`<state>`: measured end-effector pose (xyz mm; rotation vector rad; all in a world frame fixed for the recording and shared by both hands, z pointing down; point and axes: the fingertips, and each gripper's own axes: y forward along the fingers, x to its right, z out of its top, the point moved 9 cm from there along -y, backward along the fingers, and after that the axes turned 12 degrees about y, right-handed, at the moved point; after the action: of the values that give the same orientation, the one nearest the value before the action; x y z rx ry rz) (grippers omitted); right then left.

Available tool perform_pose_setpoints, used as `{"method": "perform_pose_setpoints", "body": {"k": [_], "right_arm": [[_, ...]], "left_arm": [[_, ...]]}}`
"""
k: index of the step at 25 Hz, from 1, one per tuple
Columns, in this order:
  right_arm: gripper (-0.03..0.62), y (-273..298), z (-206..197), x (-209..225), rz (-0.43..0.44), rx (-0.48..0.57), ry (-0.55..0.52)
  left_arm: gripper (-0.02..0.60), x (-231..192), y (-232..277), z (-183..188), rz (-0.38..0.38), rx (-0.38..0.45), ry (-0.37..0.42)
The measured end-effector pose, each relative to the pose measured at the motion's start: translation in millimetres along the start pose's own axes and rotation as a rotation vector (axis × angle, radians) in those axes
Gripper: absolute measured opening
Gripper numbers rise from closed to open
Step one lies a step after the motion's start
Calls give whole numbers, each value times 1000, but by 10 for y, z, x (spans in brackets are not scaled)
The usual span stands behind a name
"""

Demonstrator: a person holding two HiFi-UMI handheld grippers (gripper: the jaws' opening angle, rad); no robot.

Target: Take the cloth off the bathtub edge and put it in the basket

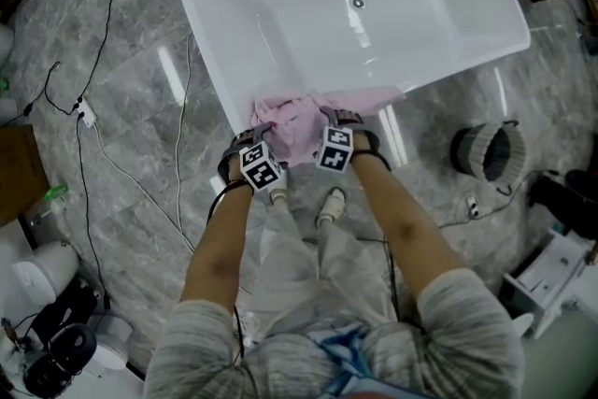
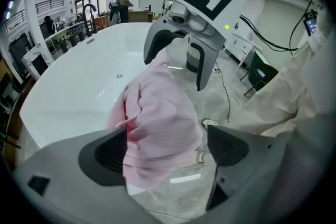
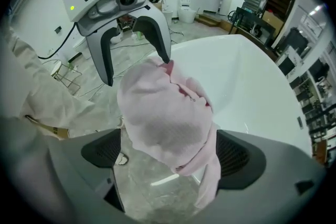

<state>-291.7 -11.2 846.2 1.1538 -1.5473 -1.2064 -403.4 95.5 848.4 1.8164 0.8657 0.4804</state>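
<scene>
A pink cloth (image 1: 301, 124) hangs bunched over the near edge of the white bathtub (image 1: 200, 33). My left gripper (image 1: 263, 122) and right gripper (image 1: 342, 119) face each other across the bunch, one on each side. In the left gripper view the cloth (image 2: 164, 113) lies between the wide jaws of the left gripper (image 2: 165, 150), brushing the left pad, with a gap to the right pad. In the right gripper view the cloth (image 3: 164, 108) hangs between the spread jaws of the right gripper (image 3: 168, 153), apart from the left pad. The round grey basket (image 1: 486, 150) stands on the floor at the right.
Cables (image 1: 103, 145) trail over the marble floor at the left. A person's shoes (image 1: 329, 206) stand just below the tub edge. Dark equipment (image 1: 61, 355) sits at the lower left, white furniture (image 1: 553, 271) at the lower right.
</scene>
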Motion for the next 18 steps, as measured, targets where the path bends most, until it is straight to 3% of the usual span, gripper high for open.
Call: {"method": "perform_pose_setpoints", "body": {"k": [9, 18], "right_arm": [[535, 320, -173, 235, 33, -138, 11], [534, 492, -47, 184, 81, -121, 48]], "left_arm": [[466, -102, 292, -129, -50, -65, -35], [465, -60, 491, -152, -108, -89, 9]]}}
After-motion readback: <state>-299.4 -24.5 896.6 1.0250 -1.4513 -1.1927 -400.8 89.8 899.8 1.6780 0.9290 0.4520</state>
